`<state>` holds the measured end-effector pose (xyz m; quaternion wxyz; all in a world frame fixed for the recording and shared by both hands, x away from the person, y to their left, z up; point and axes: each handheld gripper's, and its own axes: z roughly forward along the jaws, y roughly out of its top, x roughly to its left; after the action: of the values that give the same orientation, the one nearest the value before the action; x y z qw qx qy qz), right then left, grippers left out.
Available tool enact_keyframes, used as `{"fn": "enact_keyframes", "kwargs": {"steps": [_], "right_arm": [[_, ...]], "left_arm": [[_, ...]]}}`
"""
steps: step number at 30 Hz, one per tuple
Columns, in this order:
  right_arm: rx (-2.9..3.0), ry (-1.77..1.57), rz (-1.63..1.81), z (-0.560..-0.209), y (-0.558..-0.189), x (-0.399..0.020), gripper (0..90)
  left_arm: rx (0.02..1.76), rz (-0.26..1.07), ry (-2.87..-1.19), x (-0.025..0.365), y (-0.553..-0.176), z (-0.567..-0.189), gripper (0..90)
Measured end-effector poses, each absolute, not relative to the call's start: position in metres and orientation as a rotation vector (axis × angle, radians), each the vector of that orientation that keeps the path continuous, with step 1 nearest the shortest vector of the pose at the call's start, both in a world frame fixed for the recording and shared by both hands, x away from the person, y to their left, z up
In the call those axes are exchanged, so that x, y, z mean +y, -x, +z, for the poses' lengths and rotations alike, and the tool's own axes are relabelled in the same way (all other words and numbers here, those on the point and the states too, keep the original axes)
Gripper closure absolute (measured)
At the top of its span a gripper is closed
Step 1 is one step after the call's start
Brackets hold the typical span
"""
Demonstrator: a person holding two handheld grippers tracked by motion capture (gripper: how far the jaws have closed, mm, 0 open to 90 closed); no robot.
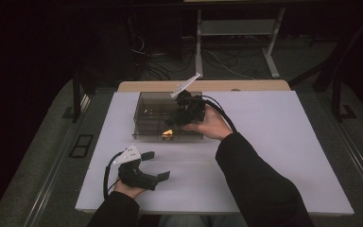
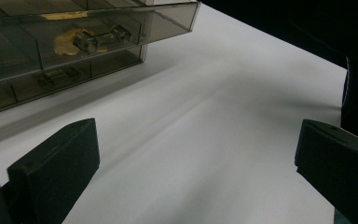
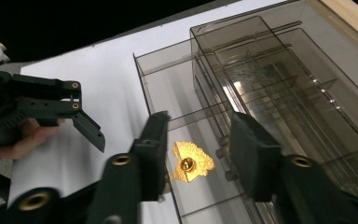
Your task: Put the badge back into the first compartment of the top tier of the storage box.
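A smoked clear compartment box (image 1: 144,111) stands on the white board (image 1: 274,142). A gold leaf-shaped pin (image 3: 192,162) lies on the floor of one of its near compartments (image 1: 168,133). My right gripper (image 3: 200,119) hangs just above that compartment (image 1: 174,122), open, with the pin in line between the jaws and touched by neither pad. My left gripper (image 1: 157,164) rests low over the board at the front left, open, nothing between its fingers (image 2: 196,163). In the left gripper view the box (image 2: 168,23) shows the gold pin (image 2: 65,41) and small metal clasps (image 2: 103,37) through its wall.
The board lies on a wooden table (image 1: 203,85) whose far edge shows behind the box. Thin dividers (image 3: 279,88) split the box into several compartments. A table frame and cables (image 1: 236,52) stand on the dark floor beyond. A dark sleeve (image 1: 260,184) crosses the board's right half.
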<state>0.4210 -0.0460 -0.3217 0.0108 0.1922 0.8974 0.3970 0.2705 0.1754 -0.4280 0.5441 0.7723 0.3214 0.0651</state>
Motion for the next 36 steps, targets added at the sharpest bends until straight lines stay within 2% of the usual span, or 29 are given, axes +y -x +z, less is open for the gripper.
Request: {"fn": "enact_keyframes", "kwargs": {"steps": [7,12,15,16,36], "right_arm": [[2.786,-0.632,1.233,-0.317,-0.414,-0.059,25.2],[2.765,-0.685,1.263,-0.317,-0.410,-0.070,10.8],[2.737,-0.724,1.256,-0.316,-0.407,-0.078,7.1],[2.735,-0.731,1.259,-0.316,-0.406,-0.081,0.0],[2.649,-0.831,1.268,-0.320,-0.373,-0.141,0.1]], "left_arm": [[0.762,0.153,-1.833,0.174,-0.270,-0.428,0.0],[0.763,0.151,-1.834,0.174,-0.270,-0.428,0.0],[0.763,0.152,-1.835,0.175,-0.270,-0.428,0.0],[0.763,0.153,-1.835,0.175,-0.270,-0.428,0.0],[0.765,0.155,-1.838,0.174,-0.270,-0.429,0.0]]}}
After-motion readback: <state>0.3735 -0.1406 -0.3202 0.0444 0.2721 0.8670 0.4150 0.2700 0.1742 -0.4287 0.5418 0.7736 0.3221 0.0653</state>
